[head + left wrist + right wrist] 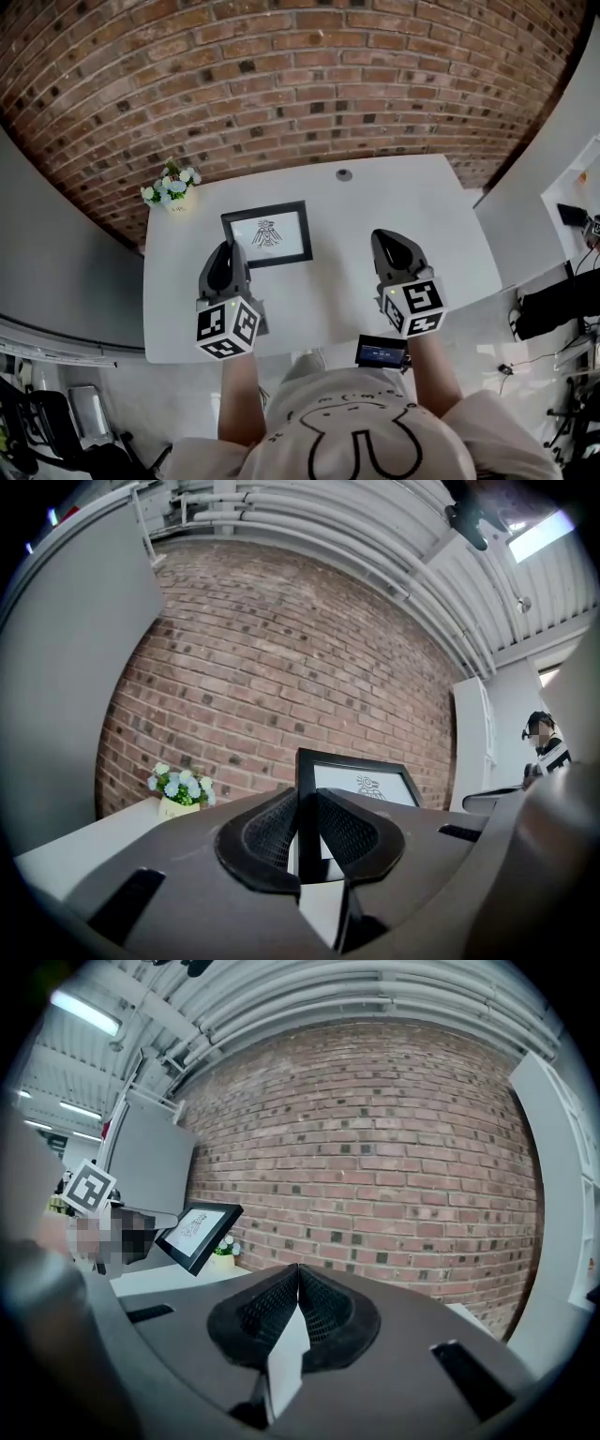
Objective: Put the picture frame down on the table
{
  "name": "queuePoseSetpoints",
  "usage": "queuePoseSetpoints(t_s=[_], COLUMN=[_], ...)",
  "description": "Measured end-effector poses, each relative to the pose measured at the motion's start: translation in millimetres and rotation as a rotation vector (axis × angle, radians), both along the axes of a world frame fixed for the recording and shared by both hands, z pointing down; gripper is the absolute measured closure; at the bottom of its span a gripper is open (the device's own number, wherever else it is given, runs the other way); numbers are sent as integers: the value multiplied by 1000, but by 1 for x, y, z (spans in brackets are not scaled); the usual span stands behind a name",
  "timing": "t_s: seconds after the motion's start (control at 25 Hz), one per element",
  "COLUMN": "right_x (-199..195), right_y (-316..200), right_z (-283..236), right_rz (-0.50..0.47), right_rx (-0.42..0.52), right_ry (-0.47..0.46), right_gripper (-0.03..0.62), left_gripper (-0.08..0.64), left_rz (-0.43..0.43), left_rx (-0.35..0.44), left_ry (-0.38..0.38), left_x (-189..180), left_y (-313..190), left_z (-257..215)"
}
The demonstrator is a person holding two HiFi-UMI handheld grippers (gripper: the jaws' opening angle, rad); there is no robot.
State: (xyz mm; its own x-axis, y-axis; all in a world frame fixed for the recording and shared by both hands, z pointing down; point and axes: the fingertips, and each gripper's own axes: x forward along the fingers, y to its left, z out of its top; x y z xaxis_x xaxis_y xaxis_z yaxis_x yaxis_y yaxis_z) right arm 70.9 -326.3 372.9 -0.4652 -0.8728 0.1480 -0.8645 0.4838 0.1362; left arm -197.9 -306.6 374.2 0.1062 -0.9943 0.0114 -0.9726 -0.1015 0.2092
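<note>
The black rectangular picture frame point(269, 234), with a white mount and a small dark drawing, is gripped along its left rail by the left gripper point(225, 255). The jaws are closed onto that thin rail, so they are kept a little apart by it. The frame is carried over the middle of the white table point(394, 197), glass side tilted up. It appears to be clear of the surface, though its lower edge cannot be seen well enough to be sure. The right gripper point(384, 239) is held off to the right, well apart from the frame, with its jaws pressed together on nothing.

The main risk is judged to come from the one-sided hold. With only one rail pinched, the free side can be swung down by its own weight, and a corner may be struck on the table first. If the frame is let go too high, or set on its edge, it may be tipped over or its glass cracked. The small cream pot of white and blue flowers point(172, 187) at the far left corner could be knocked if the frame is carried that way.
</note>
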Motion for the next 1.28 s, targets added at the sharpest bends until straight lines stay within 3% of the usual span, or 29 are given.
queuePoseSetpoints(t_s=[0.6,0.96,1.28], right_x=[-33,-12,11], right_y=[-59,-78,-108], right_z=[9,14,19], right_rz=[67,49,36], right_rx=[-17,-39,-69], right_ry=[28,44,35], right_gripper=[575,575,575], left_gripper=[491,491,491], left_rz=[53,31,16], left_rx=[-19,-38,-62], left_ry=[23,51,33], left_x=[-37,-18,3], left_y=[-75,-97,-114], left_z=[13,20,24])
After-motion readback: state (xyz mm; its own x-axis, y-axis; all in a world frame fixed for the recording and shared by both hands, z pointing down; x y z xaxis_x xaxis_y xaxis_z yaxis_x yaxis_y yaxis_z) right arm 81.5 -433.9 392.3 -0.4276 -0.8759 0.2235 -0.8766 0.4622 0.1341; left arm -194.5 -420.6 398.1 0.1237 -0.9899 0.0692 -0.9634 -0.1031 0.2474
